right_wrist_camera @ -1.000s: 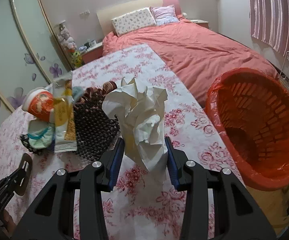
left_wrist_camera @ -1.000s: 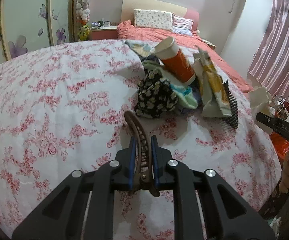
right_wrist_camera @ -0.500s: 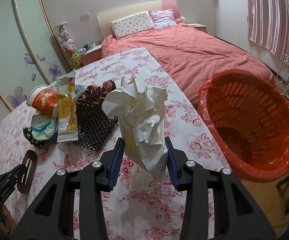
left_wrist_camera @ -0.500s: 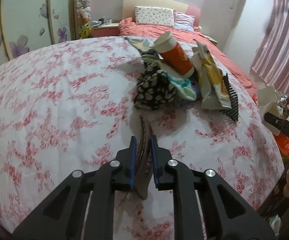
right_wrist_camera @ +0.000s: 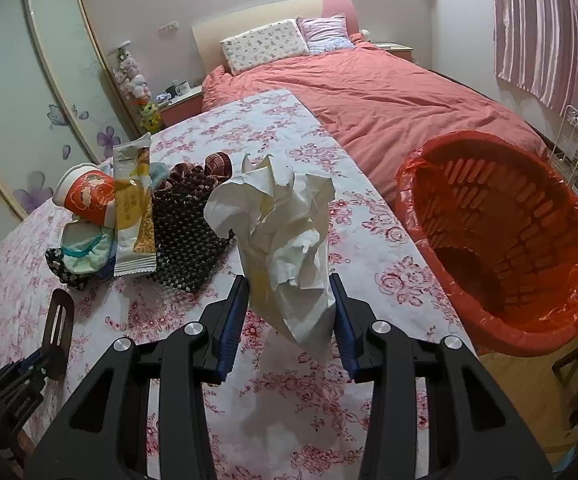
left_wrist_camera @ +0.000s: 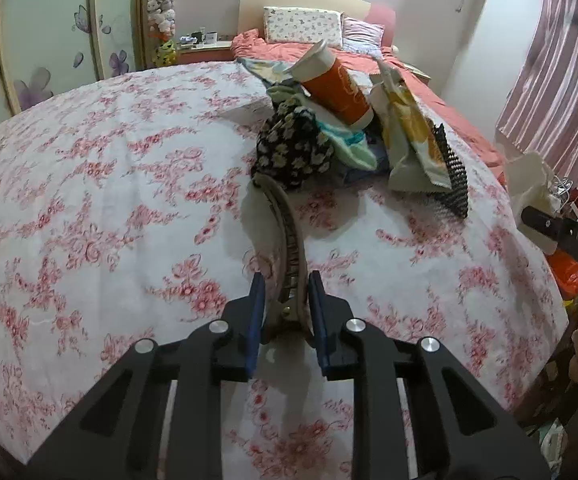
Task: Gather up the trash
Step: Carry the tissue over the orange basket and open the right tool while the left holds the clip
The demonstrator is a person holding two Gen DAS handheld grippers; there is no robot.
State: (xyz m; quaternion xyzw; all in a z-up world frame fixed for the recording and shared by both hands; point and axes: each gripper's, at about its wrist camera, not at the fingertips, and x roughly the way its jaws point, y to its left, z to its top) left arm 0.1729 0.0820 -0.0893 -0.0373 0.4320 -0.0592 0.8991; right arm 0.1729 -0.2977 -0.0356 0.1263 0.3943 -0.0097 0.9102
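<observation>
Bedroom, floral tablecloth (left_wrist_camera: 89,208). Lower centre: left gripper (left_wrist_camera: 285,312) slightly parted around brown hair clip (left_wrist_camera: 285,236), pads clear. Right gripper (right_wrist_camera: 291,316) clamped on crumpled paper (right_wrist_camera: 281,232); orange bin (right_wrist_camera: 501,240) at right.

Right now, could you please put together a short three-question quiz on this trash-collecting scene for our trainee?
1. True or false: the right tool grips the crumpled paper.
2. What lies between the left tool's fingers?
A. orange cup
B. brown hair clip
C. snack wrapper
3. In the right wrist view, on which side of the floral table does the red basket stand?

Key: 1 true; 2 B; 3 the right side.
</observation>
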